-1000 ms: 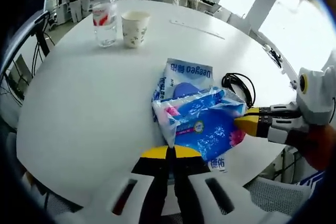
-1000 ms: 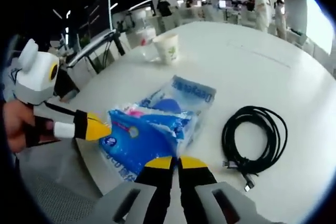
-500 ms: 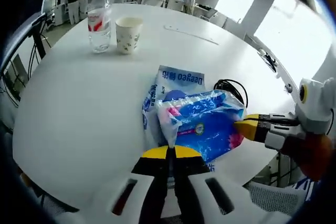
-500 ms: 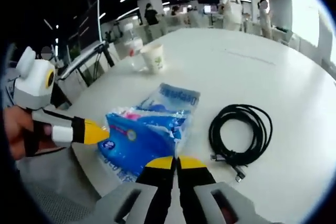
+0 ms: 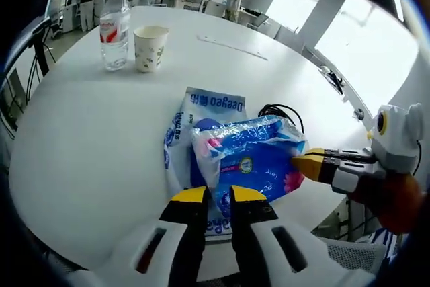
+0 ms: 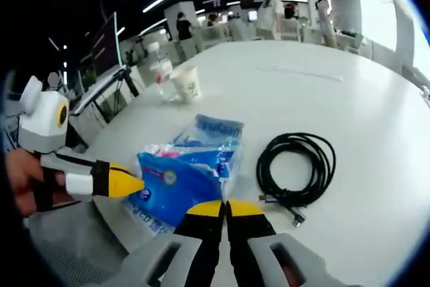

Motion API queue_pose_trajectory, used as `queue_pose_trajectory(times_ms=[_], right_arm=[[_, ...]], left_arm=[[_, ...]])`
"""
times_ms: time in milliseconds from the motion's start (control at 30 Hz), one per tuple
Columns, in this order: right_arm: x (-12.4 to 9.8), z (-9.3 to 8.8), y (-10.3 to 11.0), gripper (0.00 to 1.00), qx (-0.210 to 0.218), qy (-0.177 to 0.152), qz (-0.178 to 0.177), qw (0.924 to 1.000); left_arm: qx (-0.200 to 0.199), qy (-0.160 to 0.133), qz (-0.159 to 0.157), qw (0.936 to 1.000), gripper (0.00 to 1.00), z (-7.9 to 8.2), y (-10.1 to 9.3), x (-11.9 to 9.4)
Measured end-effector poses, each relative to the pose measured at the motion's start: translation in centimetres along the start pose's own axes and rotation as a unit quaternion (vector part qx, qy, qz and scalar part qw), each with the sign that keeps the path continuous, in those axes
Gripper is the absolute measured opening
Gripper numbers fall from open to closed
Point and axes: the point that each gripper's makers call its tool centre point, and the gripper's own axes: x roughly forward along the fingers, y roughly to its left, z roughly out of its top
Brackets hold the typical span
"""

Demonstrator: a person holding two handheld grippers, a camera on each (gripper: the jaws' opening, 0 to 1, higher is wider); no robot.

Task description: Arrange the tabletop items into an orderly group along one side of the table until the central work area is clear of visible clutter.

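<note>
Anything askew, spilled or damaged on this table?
Nothing spilled or damaged. The two blue packs lie askew, one crumpled on top of the other at the near edge, the upper one between the left gripper and right gripper. The cable is loosely coiled beside them. The bottle and cup stand upright.

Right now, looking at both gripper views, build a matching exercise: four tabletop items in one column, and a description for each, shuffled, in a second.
Items:
1. water bottle
2. paper cup
3. black cable
4. blue packet

Descriptions:
A. coiled on the white table
B. lying on another blue-and-white packet
C. clear, red label
D. upright, open-topped, patterned

Pairs: 1-C, 2-D, 3-A, 4-B
</note>
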Motion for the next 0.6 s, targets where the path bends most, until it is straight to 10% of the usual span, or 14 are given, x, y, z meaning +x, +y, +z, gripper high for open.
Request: queue_pose_trajectory(times_ms=[600], right_arm=[[-0.4, 1.6, -4.0, 0.00, 0.058, -0.030, -0.028, 0.9975]], left_arm=[[-0.016, -0.023, -0.041, 0.9987, 0.14, 1.4, -2.8, -0.8]])
